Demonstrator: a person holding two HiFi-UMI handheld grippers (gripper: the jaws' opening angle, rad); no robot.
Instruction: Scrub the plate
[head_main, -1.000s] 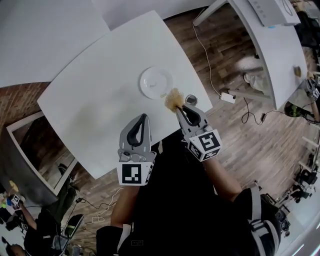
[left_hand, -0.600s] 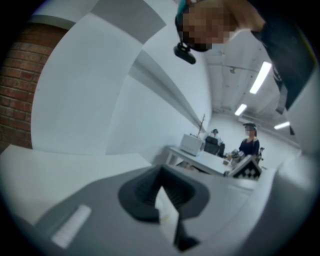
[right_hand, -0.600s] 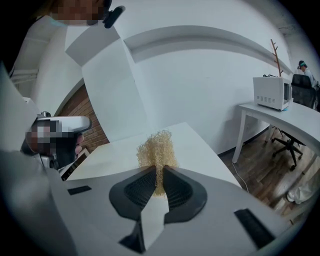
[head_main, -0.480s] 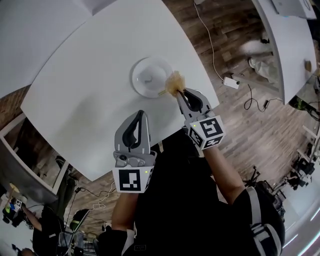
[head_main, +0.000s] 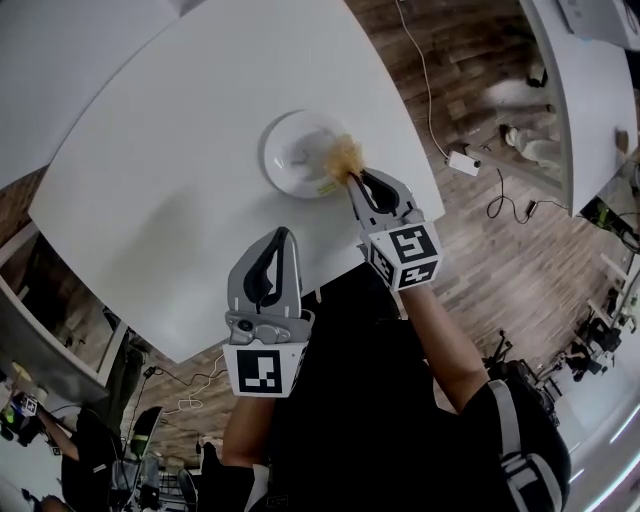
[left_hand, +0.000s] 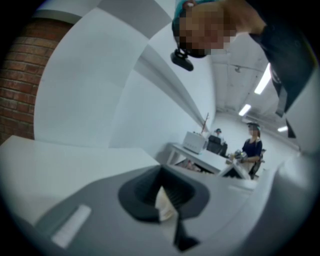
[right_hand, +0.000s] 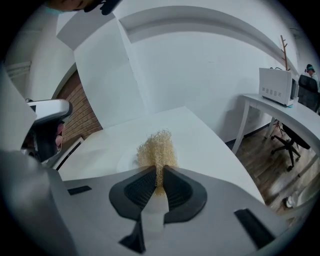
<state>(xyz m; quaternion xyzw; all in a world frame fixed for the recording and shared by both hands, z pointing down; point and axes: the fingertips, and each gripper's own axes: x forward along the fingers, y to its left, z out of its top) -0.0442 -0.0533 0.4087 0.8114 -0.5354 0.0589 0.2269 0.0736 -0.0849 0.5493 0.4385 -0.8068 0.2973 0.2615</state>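
Note:
A round white plate (head_main: 298, 150) lies on the white table (head_main: 170, 200), near its right edge. My right gripper (head_main: 353, 179) is shut on a tan, wiry scrubber (head_main: 343, 156), which rests over the plate's right rim. In the right gripper view the scrubber (right_hand: 156, 149) sticks out past the shut right gripper (right_hand: 158, 169); the plate beneath it is hard to make out against the table. My left gripper (head_main: 283, 236) hovers over the table's near edge, below the plate and apart from it, shut and holding nothing. In its own view the left gripper (left_hand: 161, 171) points up and away from the table.
The table's right edge (head_main: 425, 180) drops to a wooden floor with cables and a white power adapter (head_main: 463, 162). Another white desk (head_main: 585, 90) stands at the far right. Brick wall shows at the left (left_hand: 25, 75). People and a white device (left_hand: 196, 142) are far off.
My right gripper has carried the scrubber from beside the plate's near right side onto its right rim. The left gripper stayed low near the table's edge.

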